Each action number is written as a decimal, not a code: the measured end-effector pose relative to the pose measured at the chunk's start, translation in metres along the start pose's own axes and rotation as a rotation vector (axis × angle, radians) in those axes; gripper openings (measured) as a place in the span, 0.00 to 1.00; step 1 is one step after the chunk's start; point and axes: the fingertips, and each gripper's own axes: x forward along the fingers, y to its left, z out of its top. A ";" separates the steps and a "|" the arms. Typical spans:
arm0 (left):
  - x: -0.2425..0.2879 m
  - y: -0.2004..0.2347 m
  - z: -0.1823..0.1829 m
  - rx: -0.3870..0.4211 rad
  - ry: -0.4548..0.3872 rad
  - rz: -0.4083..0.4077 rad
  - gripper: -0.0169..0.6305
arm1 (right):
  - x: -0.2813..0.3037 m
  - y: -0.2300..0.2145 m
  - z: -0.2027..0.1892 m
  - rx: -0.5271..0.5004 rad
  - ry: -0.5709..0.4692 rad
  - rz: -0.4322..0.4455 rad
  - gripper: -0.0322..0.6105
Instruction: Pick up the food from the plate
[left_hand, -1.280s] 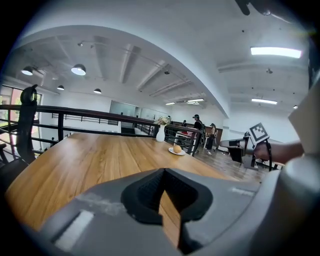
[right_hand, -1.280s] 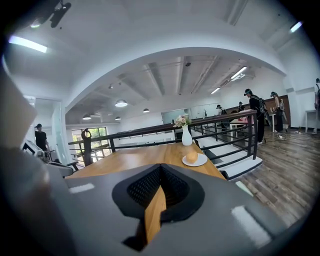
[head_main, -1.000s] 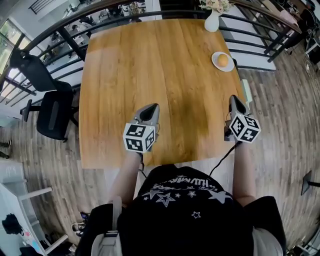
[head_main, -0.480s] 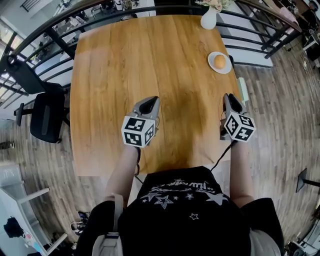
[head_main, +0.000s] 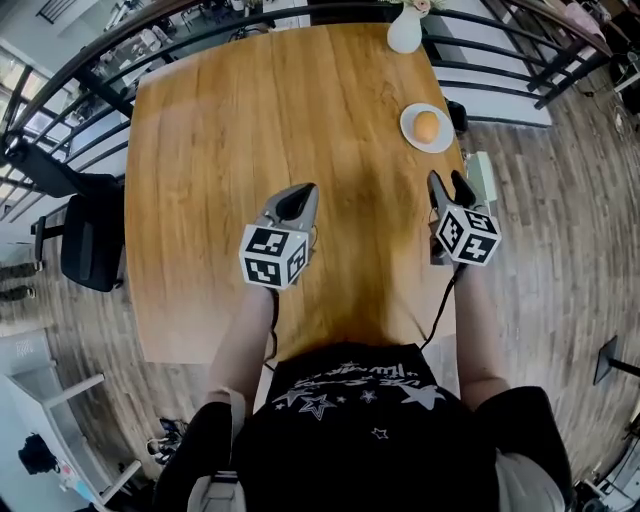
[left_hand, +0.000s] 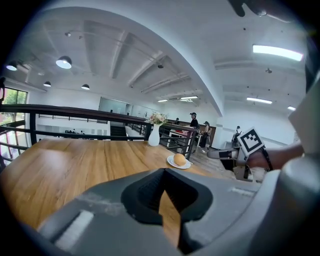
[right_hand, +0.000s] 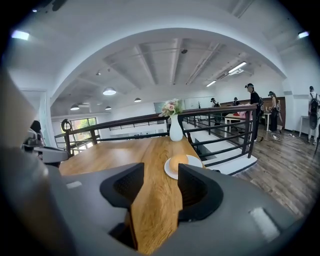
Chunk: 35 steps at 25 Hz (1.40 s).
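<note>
A round orange piece of food lies on a small white plate near the far right edge of the wooden table. My right gripper hovers just short of the plate, pointing at it; its jaws are opening with nothing between them. In the right gripper view the food and plate sit just beyond the right gripper. My left gripper is shut and empty over the table's middle. From the left gripper the food shows far ahead to the right.
A white vase with flowers stands at the far edge behind the plate. A black railing runs round the table's far and right sides. A black chair stands at the left. A pale box sits by the right edge.
The right gripper's jaws have parted from shut. Both grippers have moved forward over the table, and the right one is closer to the plate.
</note>
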 end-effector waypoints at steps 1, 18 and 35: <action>0.007 -0.001 0.001 0.002 0.006 -0.002 0.03 | 0.008 -0.004 -0.001 0.001 0.011 0.005 0.38; 0.076 0.016 -0.016 0.000 0.097 -0.017 0.03 | 0.124 -0.054 -0.021 0.013 0.072 -0.086 0.57; 0.091 0.033 -0.031 -0.069 0.103 -0.020 0.03 | 0.181 -0.057 -0.029 -0.054 0.136 -0.133 0.63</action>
